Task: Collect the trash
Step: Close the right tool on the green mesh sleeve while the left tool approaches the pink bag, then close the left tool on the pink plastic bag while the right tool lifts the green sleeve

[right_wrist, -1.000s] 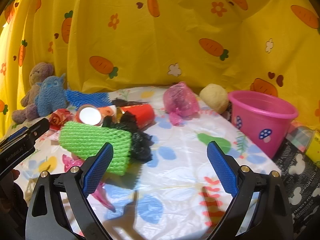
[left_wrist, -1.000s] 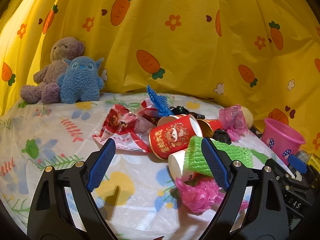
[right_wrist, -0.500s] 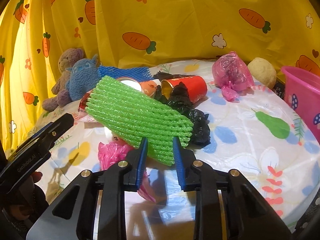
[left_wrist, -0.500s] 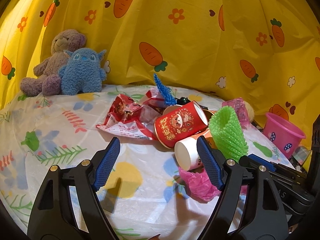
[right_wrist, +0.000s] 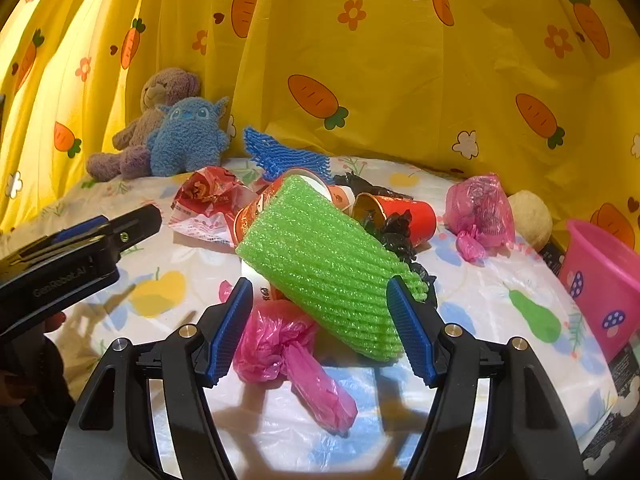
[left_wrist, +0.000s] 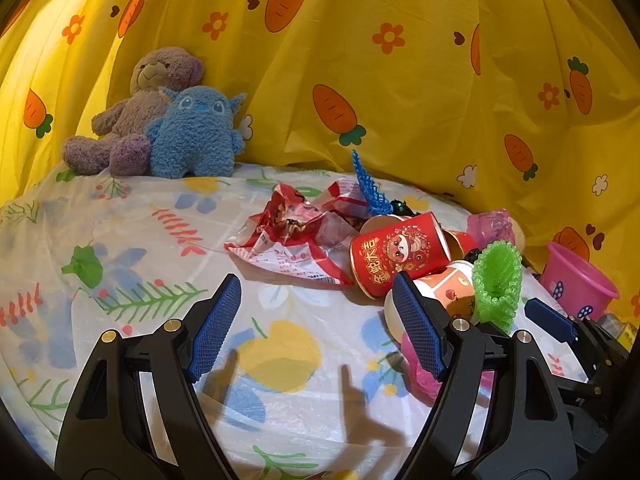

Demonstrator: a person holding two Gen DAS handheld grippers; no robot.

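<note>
While opening, right tongs [right_wrist: 319, 282] astride net [right_wrist: 312, 240].

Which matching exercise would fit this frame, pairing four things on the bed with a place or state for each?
Things:
1. green foam net
2. pink bucket
3. blue plush toy
4. red paper cup

Places or states:
A. upright at the far right edge
B. lying on its side in the trash pile
C. propped against the purple teddy bear by the curtain
D. between the open jaws of the right gripper

Pairs: 1-D, 2-A, 3-C, 4-B
</note>
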